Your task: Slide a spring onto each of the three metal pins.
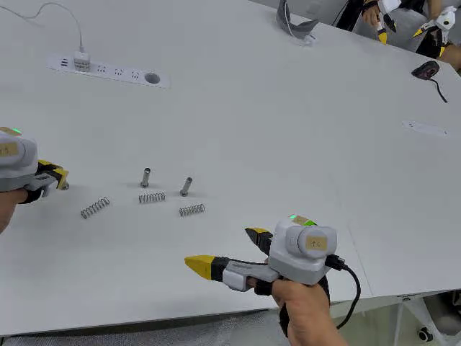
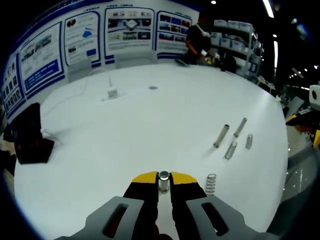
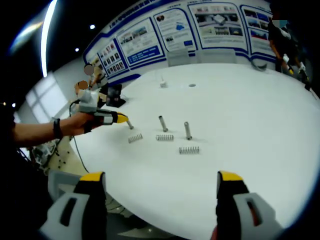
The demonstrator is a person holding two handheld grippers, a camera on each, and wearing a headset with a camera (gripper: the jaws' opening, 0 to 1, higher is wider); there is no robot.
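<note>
Near the middle of the white bench [image 1: 288, 130]: two short silvery metal pins, the left pin [image 1: 145, 176] upright, the right pin [image 1: 186, 186] leaning slightly in the head view, neither yet wearing a spring. Flat on the bench in front of them, three small wire coils, apart from one another: the left spring [image 1: 95, 207] set at an angle and off to the side, the middle spring [image 1: 152, 197] just before the left pin, the right spring [image 1: 191, 210] just before the right pin. At the left edge of the head view, the left hand-held gripper [image 1: 60, 180], held low over the bench in the left hand [image 1: 7, 205], yellow tips clamped on the third pin [image 2: 163, 181]. Shows end-on in the left gripper view, its round top pinched between the tips; cannot tell whether its lower end touches the bench. Near the front edge, the right hand-held gripper [image 1: 225, 249], gripped from below by the right hand [image 1: 306, 306], lying almost level and pointing left, jaws spread wide and empty, well apart from pins and springs. Toward the far left of the bench, a white power strip [image 1: 108, 71] with one plug in it.
</note>
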